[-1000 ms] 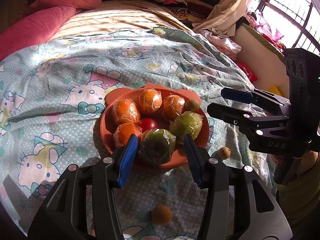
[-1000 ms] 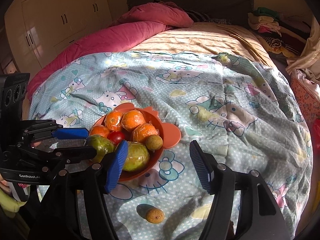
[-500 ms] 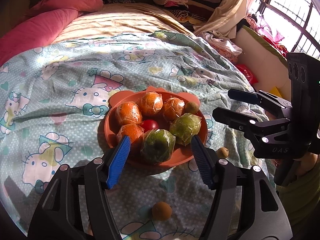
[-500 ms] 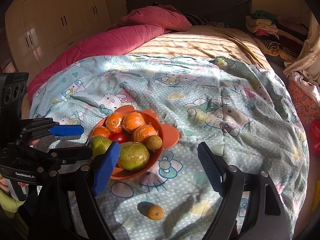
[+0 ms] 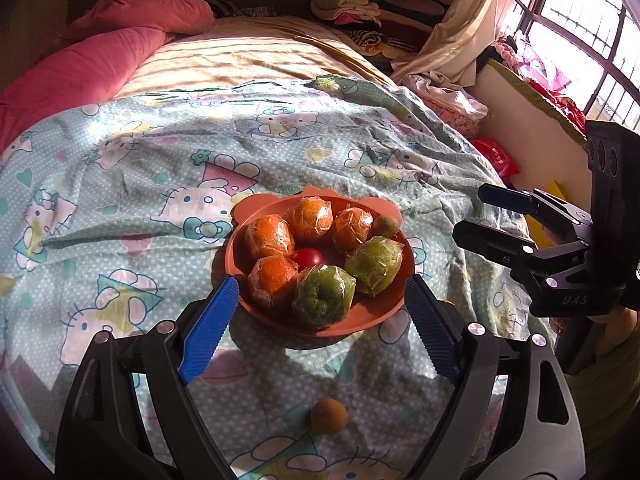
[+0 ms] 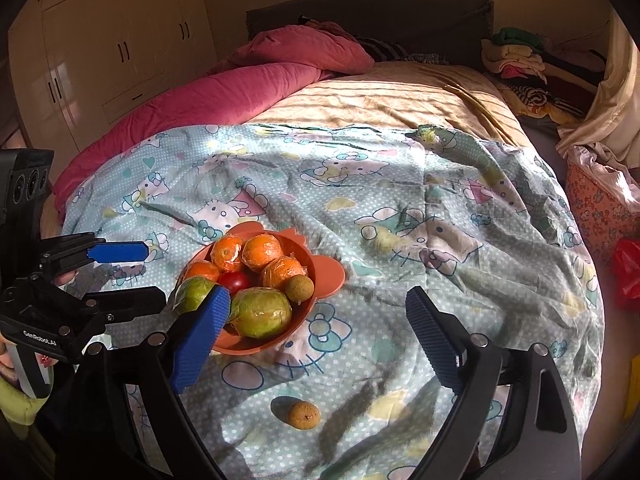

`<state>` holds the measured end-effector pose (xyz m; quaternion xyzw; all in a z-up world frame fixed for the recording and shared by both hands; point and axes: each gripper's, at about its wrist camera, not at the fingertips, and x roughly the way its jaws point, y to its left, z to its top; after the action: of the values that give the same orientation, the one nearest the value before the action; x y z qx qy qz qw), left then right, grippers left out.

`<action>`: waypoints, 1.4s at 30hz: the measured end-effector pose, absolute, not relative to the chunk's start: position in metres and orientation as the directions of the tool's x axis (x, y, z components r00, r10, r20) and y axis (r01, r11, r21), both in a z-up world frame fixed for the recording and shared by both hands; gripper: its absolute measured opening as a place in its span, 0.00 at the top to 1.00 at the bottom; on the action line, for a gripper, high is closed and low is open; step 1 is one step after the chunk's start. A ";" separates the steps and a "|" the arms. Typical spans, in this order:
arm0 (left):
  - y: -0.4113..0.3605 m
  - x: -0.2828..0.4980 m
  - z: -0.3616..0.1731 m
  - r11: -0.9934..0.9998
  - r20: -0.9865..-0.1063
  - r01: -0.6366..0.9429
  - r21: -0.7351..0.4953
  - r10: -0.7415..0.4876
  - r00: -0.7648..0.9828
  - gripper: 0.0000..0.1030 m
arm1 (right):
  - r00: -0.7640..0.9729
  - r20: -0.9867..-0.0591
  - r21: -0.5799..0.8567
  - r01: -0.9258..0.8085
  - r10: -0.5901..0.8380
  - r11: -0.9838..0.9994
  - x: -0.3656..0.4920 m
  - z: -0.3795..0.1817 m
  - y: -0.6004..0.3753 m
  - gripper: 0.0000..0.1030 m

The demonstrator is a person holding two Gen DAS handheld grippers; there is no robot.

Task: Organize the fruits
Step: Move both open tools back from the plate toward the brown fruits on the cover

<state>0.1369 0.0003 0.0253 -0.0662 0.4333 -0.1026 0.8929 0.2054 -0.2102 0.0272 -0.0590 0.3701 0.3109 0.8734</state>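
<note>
A: Gripper status?
B: Left gripper [image 5: 320, 328] and right gripper [image 6: 316, 332]: both released, holding nothing.
A: Fruit location?
B: Wrapped fruit in the orange bowl [image 5: 276, 320] on the blanket [image 5: 120, 200]; one small brown fruit [image 6: 304, 415] loose on the blanket near the bowl.

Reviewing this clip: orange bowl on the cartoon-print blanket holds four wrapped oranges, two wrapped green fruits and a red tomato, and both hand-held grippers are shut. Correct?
Not quite. Both the left hand-held gripper and right hand-held gripper are open and empty, as each wrist view shows. The orange bowl and its contents are as you describe.
</note>
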 end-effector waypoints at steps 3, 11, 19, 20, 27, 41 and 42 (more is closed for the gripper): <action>0.000 0.135 0.027 0.971 -0.759 0.123 -0.203 -0.236 0.607 0.22 | 0.540 -0.679 0.119 -0.587 0.497 0.801 0.202 0.030 -0.211 0.11; 0.001 0.129 0.032 0.974 -0.751 0.114 -0.193 -0.222 0.621 0.13 | 0.560 -0.664 0.103 -0.589 0.496 0.802 0.191 0.037 -0.215 0.09; 0.004 0.123 0.035 0.977 -0.746 0.096 -0.191 -0.208 0.632 0.10 | 0.573 -0.654 0.089 -0.589 0.493 0.803 0.182 0.040 -0.219 0.07; 0.004 0.122 0.035 0.977 -0.746 0.094 -0.190 -0.205 0.633 0.10 | 0.574 -0.653 0.089 -0.589 0.493 0.803 0.182 0.041 -0.220 0.07; 0.007 0.113 0.033 0.978 -0.749 0.091 -0.185 -0.201 0.631 0.09 | 0.581 -0.654 0.075 -0.588 0.485 0.806 0.173 0.040 -0.225 0.07; 0.007 0.095 0.023 0.981 -0.766 0.092 -0.168 -0.189 0.615 0.09 | 0.560 -0.681 0.067 -0.595 0.473 0.801 0.157 0.021 -0.224 0.07; 0.006 0.094 0.021 0.981 -0.768 0.094 -0.169 -0.190 0.611 0.09 | 0.557 -0.684 0.069 -0.595 0.472 0.801 0.156 0.018 -0.225 0.07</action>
<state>0.0938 0.0063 0.0215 -0.0557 0.4337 -0.0792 0.8958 0.1558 -0.2247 0.0182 -0.0853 0.3599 0.3036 0.8781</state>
